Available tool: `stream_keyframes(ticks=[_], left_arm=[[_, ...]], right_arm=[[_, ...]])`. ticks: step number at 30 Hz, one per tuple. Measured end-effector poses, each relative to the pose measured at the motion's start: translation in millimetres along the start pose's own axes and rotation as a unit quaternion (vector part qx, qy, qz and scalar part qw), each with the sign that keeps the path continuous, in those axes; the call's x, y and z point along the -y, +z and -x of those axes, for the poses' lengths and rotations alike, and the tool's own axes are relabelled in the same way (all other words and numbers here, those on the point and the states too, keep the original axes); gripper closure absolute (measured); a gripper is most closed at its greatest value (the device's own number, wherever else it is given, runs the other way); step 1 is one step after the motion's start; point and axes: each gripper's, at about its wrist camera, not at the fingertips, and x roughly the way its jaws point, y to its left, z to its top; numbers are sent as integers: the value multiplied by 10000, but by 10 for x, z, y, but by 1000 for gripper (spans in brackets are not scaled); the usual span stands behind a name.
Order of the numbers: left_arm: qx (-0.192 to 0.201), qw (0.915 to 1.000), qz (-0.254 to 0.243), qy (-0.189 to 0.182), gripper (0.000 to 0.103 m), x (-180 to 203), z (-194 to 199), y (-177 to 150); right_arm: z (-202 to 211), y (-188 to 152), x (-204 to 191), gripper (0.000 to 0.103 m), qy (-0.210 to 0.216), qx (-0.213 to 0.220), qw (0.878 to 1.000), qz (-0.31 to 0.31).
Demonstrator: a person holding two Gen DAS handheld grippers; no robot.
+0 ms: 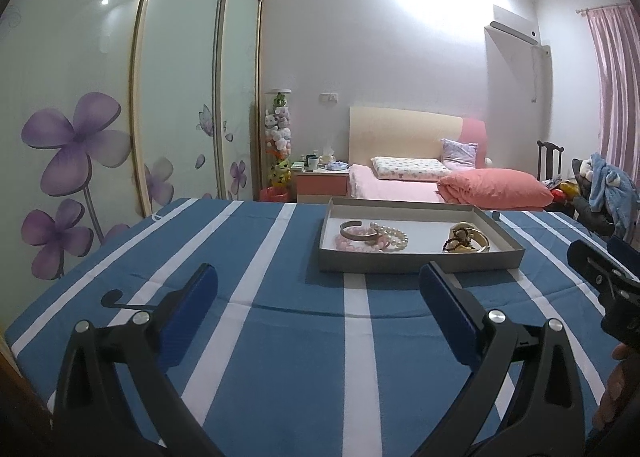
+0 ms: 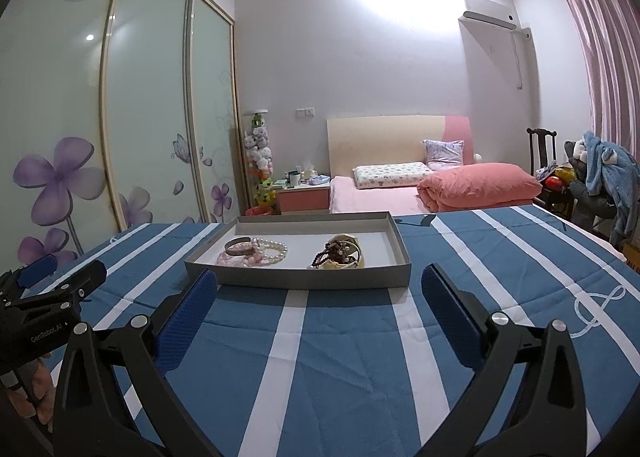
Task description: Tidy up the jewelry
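Note:
A shallow grey tray [image 1: 420, 264] [image 2: 296, 280] with a white floor lies on the blue-and-white striped cloth [image 1: 304, 357] [image 2: 352, 369]. At its left end lie a metal bangle [image 1: 357, 232] [image 2: 239, 247], pink beads [image 1: 347, 244] [image 2: 229, 259] and a pearl bracelet [image 1: 394, 236] [image 2: 274, 249]. At its right end sit a gold bangle [image 1: 476, 241] [image 2: 349, 257] and dark brown beads [image 1: 454, 243] [image 2: 327, 255]. My left gripper [image 1: 318, 289] stands open just short of the tray, holding nothing. My right gripper [image 2: 319, 291] is open too, empty, its left fingertip close to the tray's front wall.
A wardrobe with sliding flower-print doors [image 1: 120, 117] [image 2: 100, 137] runs along the left. Beyond the table stand a pink bed [image 1: 440, 181] [image 2: 420, 185] and a nightstand [image 2: 304, 197]. A chair piled with clothes [image 2: 596, 177] is at the right. Each gripper shows at the edge of the other's view.

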Motion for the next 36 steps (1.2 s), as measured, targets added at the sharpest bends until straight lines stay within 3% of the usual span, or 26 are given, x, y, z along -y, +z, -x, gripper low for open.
stream_keyframes(ticks=[36], left_arm=[[-132,9999,5,-90,4,75,-73,-8]], right_arm=[[-13,-7,1,2,52,-97,9999,6]])
